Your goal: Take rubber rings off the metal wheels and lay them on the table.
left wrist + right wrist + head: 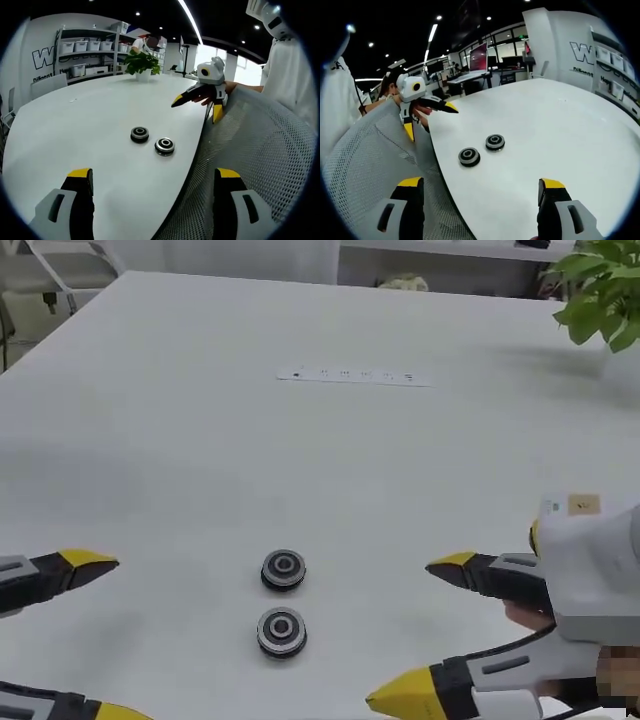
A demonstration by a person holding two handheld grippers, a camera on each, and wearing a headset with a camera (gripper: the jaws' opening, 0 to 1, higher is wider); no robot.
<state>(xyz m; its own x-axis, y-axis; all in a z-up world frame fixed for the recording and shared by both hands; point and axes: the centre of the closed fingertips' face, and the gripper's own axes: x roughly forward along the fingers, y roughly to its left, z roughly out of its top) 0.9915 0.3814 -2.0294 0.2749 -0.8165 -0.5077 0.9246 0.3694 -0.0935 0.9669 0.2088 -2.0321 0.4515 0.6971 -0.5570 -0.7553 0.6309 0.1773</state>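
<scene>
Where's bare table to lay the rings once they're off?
Widest bare stretch: the white table between the two black-ringed metal wheels and the flat white strip. Smaller gaps flank the wheels, bordered by the left hand-held gripper and right hand-held gripper. Crowded only at the wheels.

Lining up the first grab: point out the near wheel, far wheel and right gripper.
near wheel point(281, 631), head view, on its metal hub.
far wheel point(283, 569), head view, on its metal hub.
right gripper point(401, 633), head view, midway between its fingertips.

Open table point(200, 440) around wheels point(283, 570), plant point(600, 290) well apart
</scene>
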